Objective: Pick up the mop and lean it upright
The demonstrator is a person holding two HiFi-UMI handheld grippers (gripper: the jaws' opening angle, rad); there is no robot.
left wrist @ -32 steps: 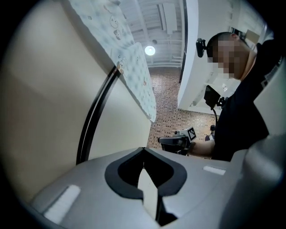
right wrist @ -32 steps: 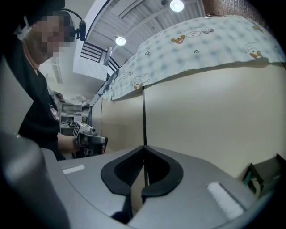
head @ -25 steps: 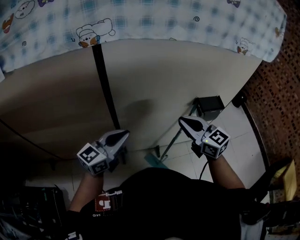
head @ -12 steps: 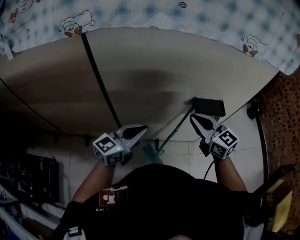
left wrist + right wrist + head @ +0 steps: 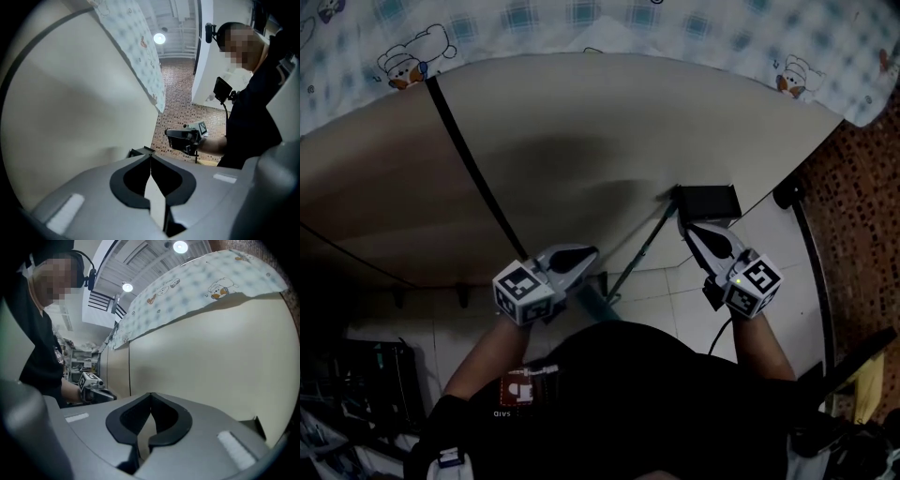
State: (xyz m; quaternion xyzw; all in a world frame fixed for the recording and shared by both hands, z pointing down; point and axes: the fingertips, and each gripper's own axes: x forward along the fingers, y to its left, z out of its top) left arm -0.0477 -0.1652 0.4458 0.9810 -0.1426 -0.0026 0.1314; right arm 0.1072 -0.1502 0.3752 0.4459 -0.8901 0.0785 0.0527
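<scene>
One beige panel (image 5: 581,141) just behind mop (image 5: 708,201)

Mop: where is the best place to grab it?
Probably the thin pole, near its middle, coming from above with jaws across it. It is slim and slants bare, while the wide black head sits by the beige panel.

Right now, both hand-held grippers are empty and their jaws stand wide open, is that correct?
No. Both are empty, but the jaws are shut, not open. The left gripper view shows the left hand-held gripper with its jaws together, and the right gripper view shows the same for the right hand-held gripper.
</scene>
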